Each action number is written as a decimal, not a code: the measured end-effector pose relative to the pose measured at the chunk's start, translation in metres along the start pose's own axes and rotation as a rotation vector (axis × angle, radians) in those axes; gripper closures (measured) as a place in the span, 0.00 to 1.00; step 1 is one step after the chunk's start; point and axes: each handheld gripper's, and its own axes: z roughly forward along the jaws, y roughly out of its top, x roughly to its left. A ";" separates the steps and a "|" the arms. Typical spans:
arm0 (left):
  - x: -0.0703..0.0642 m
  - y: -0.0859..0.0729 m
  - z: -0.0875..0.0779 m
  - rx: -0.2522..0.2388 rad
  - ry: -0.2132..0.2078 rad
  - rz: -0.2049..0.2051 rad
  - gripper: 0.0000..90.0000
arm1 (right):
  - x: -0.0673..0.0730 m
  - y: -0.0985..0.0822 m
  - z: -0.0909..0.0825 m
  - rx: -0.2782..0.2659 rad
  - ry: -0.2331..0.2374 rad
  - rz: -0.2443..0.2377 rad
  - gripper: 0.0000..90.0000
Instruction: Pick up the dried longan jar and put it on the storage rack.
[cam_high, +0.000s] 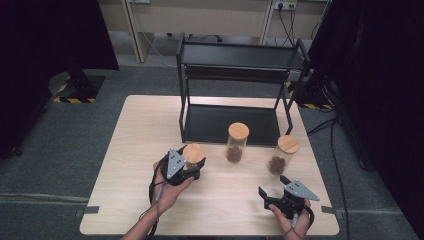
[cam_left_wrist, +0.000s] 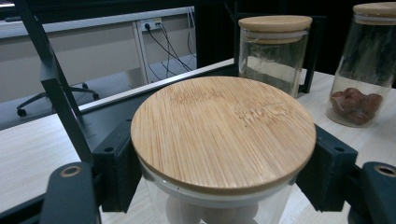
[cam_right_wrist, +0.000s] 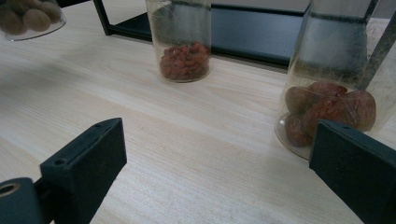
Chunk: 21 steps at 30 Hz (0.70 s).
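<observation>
held jar: the left gripper (cam_left_wrist: 219, 186) is clamped on the glass jar with a round bamboo lid (cam_left_wrist: 223, 133), pale round pieces inside, at about 7 o'clock from the table's middle.
right gripper (cam_right_wrist: 219, 177): jaws spread wide, nothing between them, low over the light wooden table (cam_high: 140, 150) at 5 o'clock.
waiting: jar of small red bits (cam_high: 237, 141) and jar of dark red fruit (cam_high: 283, 154) stand in front of the black metal two-tier rack (cam_high: 240, 65).
progress: early, i judge; the rack's shelves are bare and all three jars are yet to be shelved.

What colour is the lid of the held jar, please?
Light bamboo tan with fine wood grain lid; clearest in the left gripper view.
</observation>
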 end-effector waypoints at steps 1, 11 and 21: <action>0.000 0.001 0.001 -0.003 0.002 -0.002 0.29 | 0.000 0.000 0.000 0.000 0.000 0.000 0.05; 0.003 0.011 0.011 -0.013 0.009 -0.001 0.29 | 0.000 0.000 0.000 0.003 0.001 0.001 0.05; 0.004 0.017 0.019 -0.017 0.019 -0.003 0.29 | 0.000 0.000 0.000 0.000 0.002 0.001 0.05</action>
